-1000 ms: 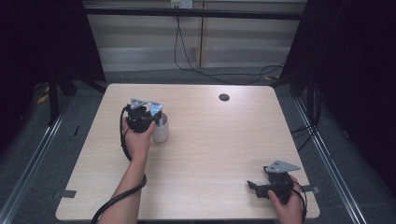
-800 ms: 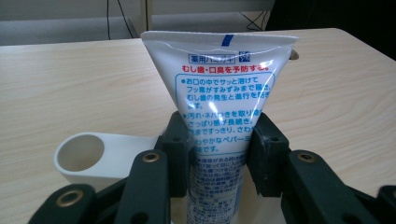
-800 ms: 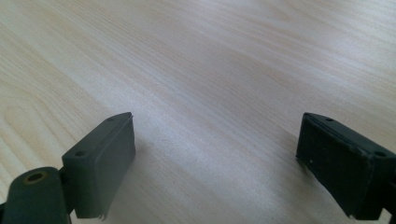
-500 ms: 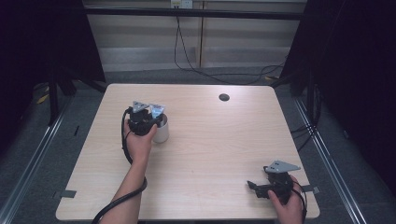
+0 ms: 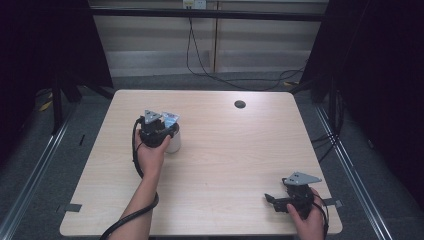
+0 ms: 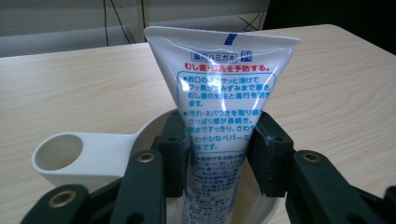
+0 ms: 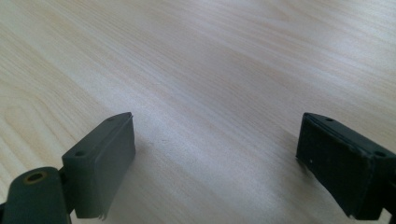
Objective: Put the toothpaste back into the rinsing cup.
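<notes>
A white toothpaste tube [image 6: 224, 84] with blue and red print stands upright in a white cup [image 6: 93, 156] with a side handle. In the high view the cup [image 5: 173, 143] sits on the left half of the table, with the tube's [image 5: 170, 119] flat end sticking up. My left gripper [image 6: 219, 154] reaches down into the cup. Its pads touch both edges of the tube, and its jaws have just been opening a little. At the near right corner my right gripper [image 5: 272, 200] lies low on the table. It is open [image 7: 215, 158] over bare wood.
The light wooden table [image 5: 225, 150] has a black grommet [image 5: 240, 104] near its far edge. Cables [image 5: 210, 70] trail on the floor beyond the table. Dark curtains hang at both sides.
The left hand has shifted only slightly at the cup, with the tube still between its jaws. The right gripper has not moved.
</notes>
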Tool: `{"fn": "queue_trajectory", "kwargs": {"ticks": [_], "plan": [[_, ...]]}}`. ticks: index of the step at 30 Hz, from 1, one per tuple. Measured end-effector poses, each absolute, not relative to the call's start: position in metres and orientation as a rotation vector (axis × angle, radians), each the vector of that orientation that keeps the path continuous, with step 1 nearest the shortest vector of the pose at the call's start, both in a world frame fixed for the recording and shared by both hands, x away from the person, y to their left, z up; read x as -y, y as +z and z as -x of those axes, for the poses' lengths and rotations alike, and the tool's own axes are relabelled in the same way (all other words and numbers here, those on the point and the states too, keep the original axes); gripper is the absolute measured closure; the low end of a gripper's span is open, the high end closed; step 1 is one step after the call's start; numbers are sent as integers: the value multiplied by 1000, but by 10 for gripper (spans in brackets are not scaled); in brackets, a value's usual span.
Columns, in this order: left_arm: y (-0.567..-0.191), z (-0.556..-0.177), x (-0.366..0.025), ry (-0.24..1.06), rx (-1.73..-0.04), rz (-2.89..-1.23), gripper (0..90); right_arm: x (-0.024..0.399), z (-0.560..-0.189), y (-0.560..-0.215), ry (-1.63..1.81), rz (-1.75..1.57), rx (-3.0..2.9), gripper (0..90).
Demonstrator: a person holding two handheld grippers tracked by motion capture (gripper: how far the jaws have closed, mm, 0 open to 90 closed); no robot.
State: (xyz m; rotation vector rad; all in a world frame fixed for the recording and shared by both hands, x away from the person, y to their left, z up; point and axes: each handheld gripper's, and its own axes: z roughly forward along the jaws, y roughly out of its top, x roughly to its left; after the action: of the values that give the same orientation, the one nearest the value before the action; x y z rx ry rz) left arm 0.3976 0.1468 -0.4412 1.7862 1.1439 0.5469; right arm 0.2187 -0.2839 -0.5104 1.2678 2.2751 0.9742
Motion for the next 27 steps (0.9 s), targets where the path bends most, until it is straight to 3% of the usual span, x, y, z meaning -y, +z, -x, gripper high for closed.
{"fn": "queue_trajectory", "kwargs": {"ticks": [27], "plan": [[-439, -389, -151, 531, -1131, -1813, 587, 284, -219, -510, 975, -1266, -2275, 111]]}}
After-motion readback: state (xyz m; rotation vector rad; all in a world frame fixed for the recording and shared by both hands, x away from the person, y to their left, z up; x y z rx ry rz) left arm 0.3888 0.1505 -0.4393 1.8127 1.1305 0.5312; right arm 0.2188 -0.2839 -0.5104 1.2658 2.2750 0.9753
